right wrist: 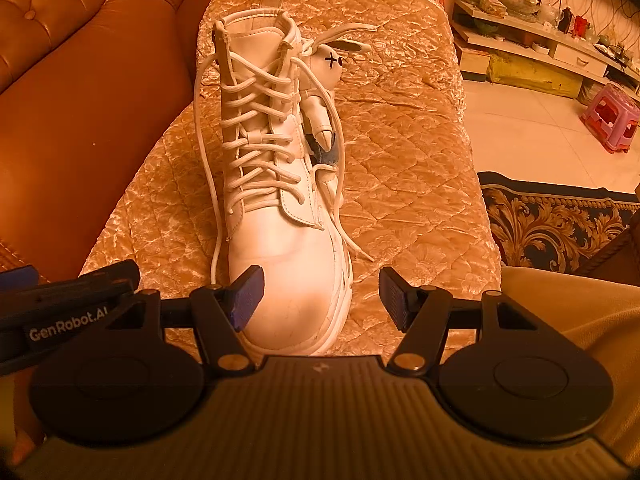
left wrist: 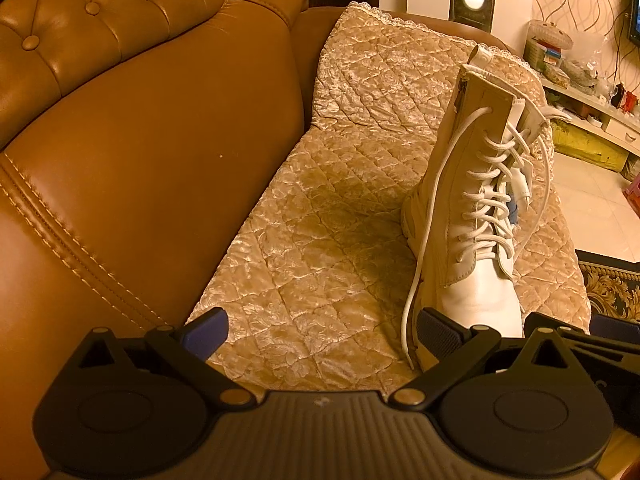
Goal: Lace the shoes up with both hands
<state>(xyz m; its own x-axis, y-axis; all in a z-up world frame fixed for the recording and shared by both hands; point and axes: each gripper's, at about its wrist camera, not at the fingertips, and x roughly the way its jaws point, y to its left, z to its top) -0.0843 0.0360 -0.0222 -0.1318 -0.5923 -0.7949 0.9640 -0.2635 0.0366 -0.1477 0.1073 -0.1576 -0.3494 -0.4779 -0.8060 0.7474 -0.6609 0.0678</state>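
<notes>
A white high-top boot (right wrist: 280,232) stands on a quilted gold cover (right wrist: 420,160), its toe pointing at me. Its white lace is threaded up the eyelets. One loose end (right wrist: 202,148) trails down the boot's left side and the other (right wrist: 360,250) lies on the cover at the right. A small plush bunny charm (right wrist: 332,60) hangs at the boot's right side. My right gripper (right wrist: 320,298) is open just above the toe cap, gripping nothing. My left gripper (left wrist: 320,336) is open over the cover, left of the boot (left wrist: 452,216), with the loose lace (left wrist: 416,280) close to its right finger (left wrist: 436,332).
The brown leather sofa back (left wrist: 140,160) rises on the left. To the right are the sofa edge, a patterned dark rug (right wrist: 560,224), a tiled floor with a pink stool (right wrist: 610,116), and a cluttered low cabinet (right wrist: 540,36). A tan sleeve or trouser leg (right wrist: 580,320) sits at the lower right.
</notes>
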